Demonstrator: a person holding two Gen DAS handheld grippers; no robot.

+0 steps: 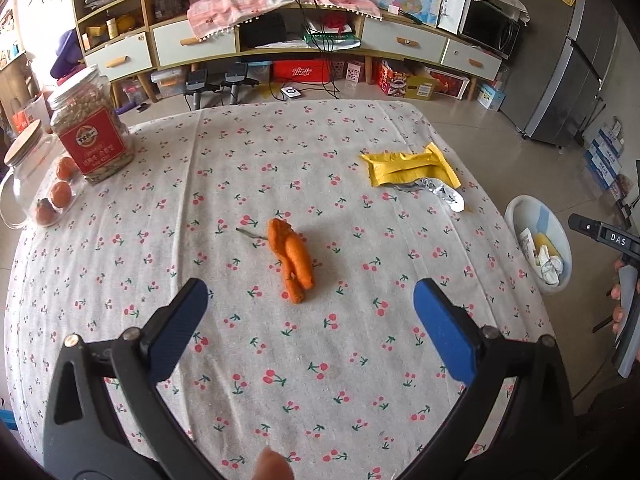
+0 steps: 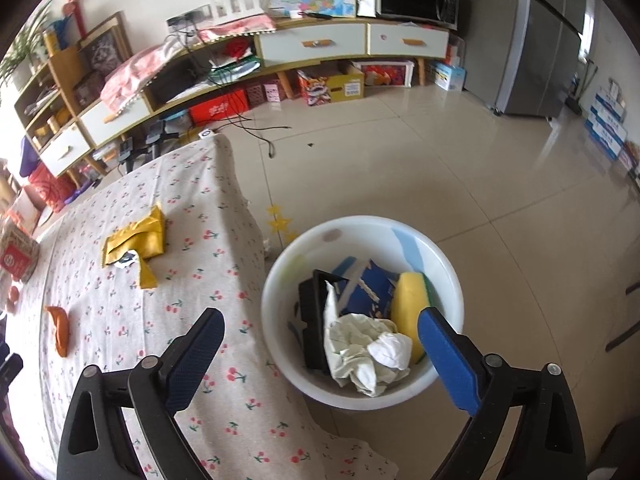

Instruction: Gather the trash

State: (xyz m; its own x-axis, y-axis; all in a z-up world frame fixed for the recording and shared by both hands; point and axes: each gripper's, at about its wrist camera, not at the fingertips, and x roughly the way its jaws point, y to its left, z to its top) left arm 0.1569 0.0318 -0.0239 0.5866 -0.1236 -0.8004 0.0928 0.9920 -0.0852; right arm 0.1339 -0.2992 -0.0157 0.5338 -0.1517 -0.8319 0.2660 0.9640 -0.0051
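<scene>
Counting table trash: 1 orange peel point(image 1: 292, 264) | 1 yellow wrapper point(image 1: 408, 168) | both hand-held grippers, left point(image 1: 310, 304) and right point(image 2: 320, 334), wide open, empty

Orange peel point(image 1: 293, 261): curled strip, lying flat mid-table on cherry-print cloth, thin green stem point(image 1: 251, 233) just beside its far-left end.

Yellow wrapper point(image 1: 408, 167): torn open, crumpled, silver foil lining point(image 1: 442, 192) spilling from near-right corner; lies far right on table, near edge, well apart from peel.

White basin point(image 2: 448, 264): on floor just right of table, upright, holding crumpled white paper point(image 2: 370, 354), yellow sponge point(image 2: 408, 308) (green backing), blue carton point(image 2: 370, 290), black tray point(image 2: 314, 320) tilted against left wall.
</scene>
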